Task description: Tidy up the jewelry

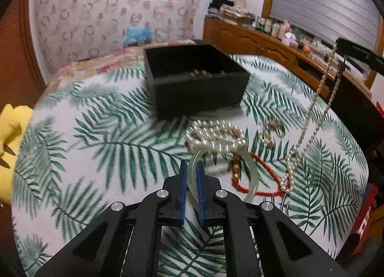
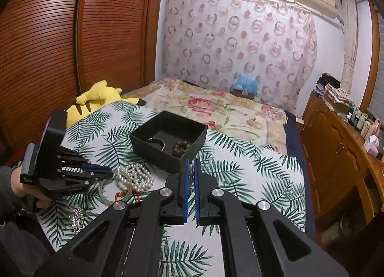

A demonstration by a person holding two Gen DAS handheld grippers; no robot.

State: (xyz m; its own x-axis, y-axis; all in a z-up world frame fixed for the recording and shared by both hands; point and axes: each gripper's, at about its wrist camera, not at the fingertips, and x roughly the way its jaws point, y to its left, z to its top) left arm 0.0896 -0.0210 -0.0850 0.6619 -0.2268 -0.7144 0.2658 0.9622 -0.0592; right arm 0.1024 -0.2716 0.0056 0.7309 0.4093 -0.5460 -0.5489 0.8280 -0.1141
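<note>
Bed edge: leaf-print bedspread point(image 1: 100, 132) drops off on the right toward a wooden cabinet point(image 1: 259, 41); a louvred wardrobe point(image 2: 60, 36) closes the left side.
Open room: bare leaf print lies left of the jewelry pile and between the pile and the black box point(image 1: 194, 77).
Left claw point(image 1: 191, 176): jaws narrow, pinched on the pale green bangle point(image 1: 252, 176), which lies low over the bedspread beside the pile.
Right claw point(image 2: 191, 169): jaws narrow, clamped on the thin bead necklace point(image 1: 312, 113), which hangs from it down to the bedspread.
Pile: white pearl strand point(image 1: 216, 132) touches the bangle; red cord bracelet point(image 1: 261, 176) lies under and beside it; small mixed trinkets point(image 1: 271, 132) just beyond.
Box contents: dark bead bracelet point(image 2: 181, 147) and a dark ring-shaped piece point(image 2: 156, 143) inside.
In the way: the hanging necklace crosses the right of the pile.
Other: yellow plush toy point(image 2: 96, 99) at the left bed edge.
Hard to make out: trinkets are blurred; a silvery piece point(image 2: 76, 219) near the person's hand point(image 2: 26, 188) is unclear.
</note>
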